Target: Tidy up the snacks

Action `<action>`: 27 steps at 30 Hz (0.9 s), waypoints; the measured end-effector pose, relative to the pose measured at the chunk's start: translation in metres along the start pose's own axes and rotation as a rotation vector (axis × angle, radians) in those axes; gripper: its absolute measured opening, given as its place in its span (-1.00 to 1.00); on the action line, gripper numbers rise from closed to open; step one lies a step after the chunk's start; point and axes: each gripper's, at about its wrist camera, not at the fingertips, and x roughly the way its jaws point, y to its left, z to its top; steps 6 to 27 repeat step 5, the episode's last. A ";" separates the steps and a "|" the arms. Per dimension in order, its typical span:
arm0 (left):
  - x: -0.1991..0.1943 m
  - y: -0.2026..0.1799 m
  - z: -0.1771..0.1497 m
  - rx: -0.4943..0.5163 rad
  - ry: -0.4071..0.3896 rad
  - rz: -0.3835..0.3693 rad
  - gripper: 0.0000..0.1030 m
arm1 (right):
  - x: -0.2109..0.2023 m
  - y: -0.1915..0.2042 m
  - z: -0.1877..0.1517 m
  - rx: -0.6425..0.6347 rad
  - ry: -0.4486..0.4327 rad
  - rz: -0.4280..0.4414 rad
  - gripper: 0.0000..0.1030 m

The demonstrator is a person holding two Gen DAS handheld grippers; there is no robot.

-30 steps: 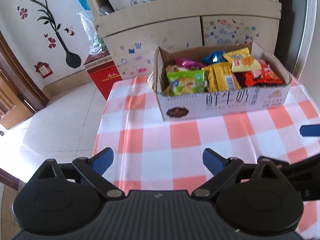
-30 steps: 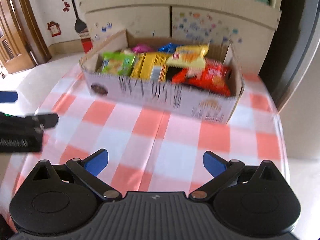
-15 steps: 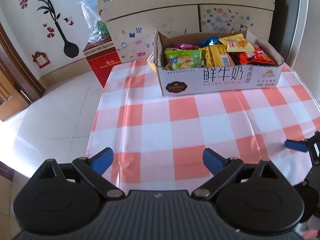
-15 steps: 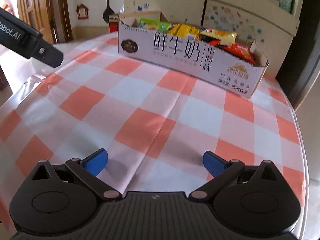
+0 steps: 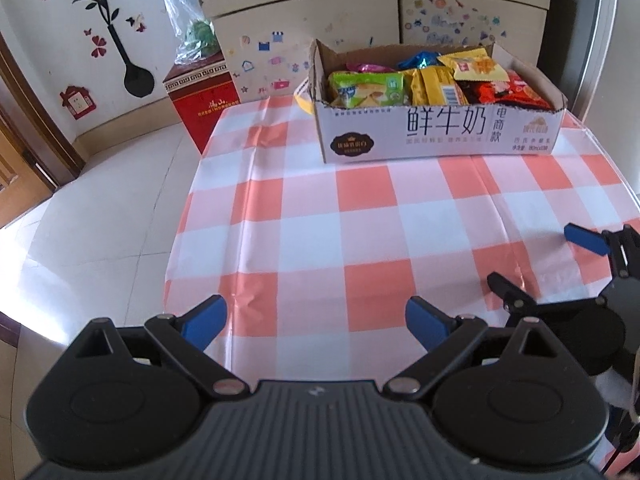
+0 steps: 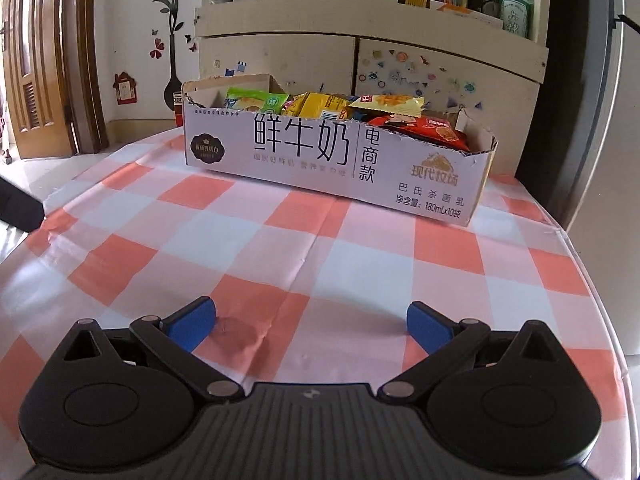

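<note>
Right gripper (image 6: 311,322): now lower, close over the checked worktop (image 6: 360,248). Left gripper (image 5: 316,320): drawn back from the white cardboard snack box (image 5: 440,136).

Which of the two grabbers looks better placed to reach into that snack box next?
Probably the right gripper: its jaws are open and empty and face the milk carton box squarely. The left gripper, also open, points left of it.

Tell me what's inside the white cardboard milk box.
The white cardboard milk box holds packed snacks: a green packet, yellow packets, a red packet, plus pink and blue ones behind. Anything beneath them is covered.
</note>
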 end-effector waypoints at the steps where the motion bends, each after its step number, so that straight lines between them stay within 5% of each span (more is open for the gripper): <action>1: 0.001 0.000 0.000 -0.001 0.004 -0.001 0.86 | 0.000 0.000 0.000 0.000 -0.001 0.000 1.00; 27: 0.004 0.000 -0.002 -0.005 0.015 -0.003 0.86 | 0.000 0.001 -0.001 -0.001 -0.002 -0.001 1.00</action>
